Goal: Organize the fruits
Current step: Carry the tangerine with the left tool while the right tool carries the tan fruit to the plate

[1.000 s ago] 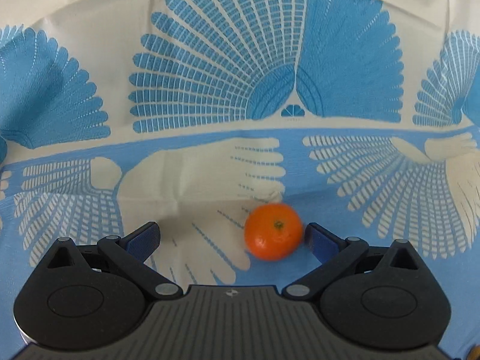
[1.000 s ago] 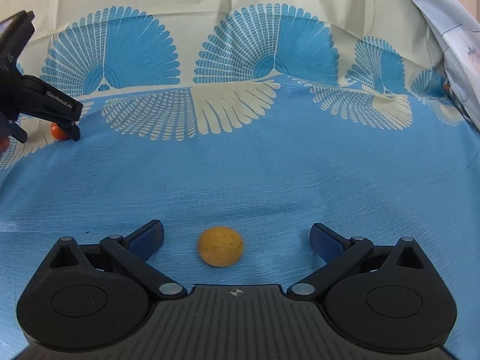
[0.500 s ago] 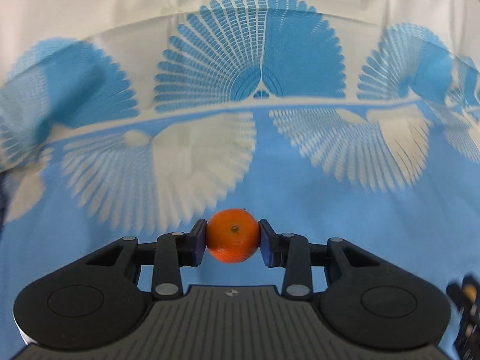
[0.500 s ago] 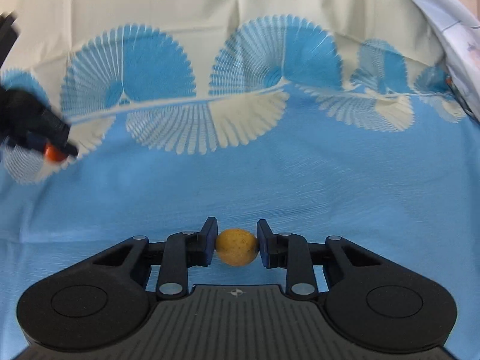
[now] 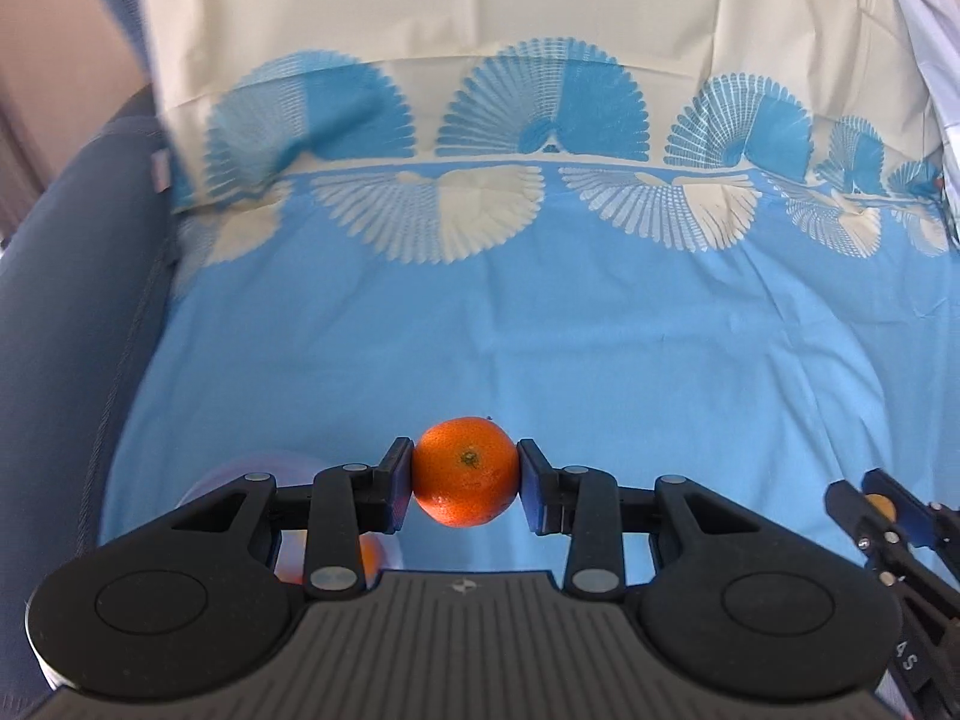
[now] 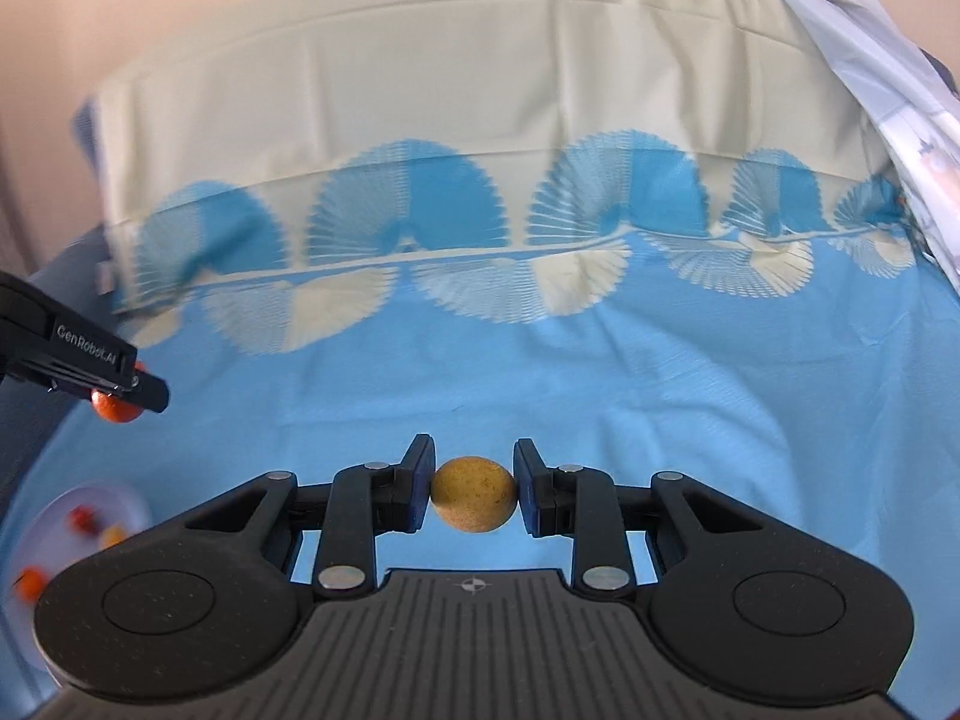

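A: Left wrist view. Left gripper (image 5: 465, 480) jaws clamped on the orange (image 5: 465, 471), clear of the blue cloth (image 5: 540, 330). Plate (image 5: 264, 468) shows below-left, behind the linkage.

B: Right wrist view. Right gripper (image 6: 474, 483) jaws clamped on the yellow fruit (image 6: 474, 495). Plate (image 6: 66, 522) lies far left, so the left gripper looks nearer it.

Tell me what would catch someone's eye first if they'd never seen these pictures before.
First, the bright orange mandarin clamped between the left gripper's blue pads, low in the middle of its view, above the blue fan-patterned cloth. Next, the smaller yellowish-brown fruit pinched the same way in the right gripper. At the lower left of the right view, a blurred pale plate holds small red and orange pieces.
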The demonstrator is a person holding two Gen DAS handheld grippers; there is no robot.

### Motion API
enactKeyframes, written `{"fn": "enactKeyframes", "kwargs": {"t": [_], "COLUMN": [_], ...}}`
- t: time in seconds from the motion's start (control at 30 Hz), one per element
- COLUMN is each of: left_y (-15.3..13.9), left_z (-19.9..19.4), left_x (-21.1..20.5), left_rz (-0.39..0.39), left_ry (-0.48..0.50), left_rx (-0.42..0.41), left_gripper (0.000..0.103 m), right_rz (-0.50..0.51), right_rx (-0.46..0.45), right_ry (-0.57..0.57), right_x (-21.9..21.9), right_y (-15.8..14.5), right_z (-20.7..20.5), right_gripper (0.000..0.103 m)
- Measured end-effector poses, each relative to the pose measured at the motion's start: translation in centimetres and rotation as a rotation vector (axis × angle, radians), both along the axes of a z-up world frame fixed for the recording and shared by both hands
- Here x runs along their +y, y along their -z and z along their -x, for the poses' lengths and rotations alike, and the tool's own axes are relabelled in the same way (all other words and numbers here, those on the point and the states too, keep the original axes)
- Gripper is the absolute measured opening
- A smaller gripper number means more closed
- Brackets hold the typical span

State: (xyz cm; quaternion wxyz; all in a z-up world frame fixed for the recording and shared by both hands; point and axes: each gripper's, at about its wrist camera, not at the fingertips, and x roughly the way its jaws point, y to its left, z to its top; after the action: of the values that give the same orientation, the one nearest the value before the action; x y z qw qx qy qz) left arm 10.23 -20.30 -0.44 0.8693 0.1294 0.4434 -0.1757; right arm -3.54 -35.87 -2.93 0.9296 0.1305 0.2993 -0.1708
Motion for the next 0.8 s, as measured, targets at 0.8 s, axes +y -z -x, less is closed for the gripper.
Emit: {"fn": "enactKeyframes", "kwargs": {"t": [0.8], "left_y": [-0.9], "left_z": [15.1], "left_x": [21.1], "left_rz": [0.042], "left_ry": [-0.208], "left_rx": [0.007], "left_gripper": [0.04], "right_rz": [0.052], "right_rx": [-0.022], "right_ry": [-0.416], "right_x": [19.6], "right_y": [-5.1], "right_z": [9.4], "right_gripper": [0.03]}}
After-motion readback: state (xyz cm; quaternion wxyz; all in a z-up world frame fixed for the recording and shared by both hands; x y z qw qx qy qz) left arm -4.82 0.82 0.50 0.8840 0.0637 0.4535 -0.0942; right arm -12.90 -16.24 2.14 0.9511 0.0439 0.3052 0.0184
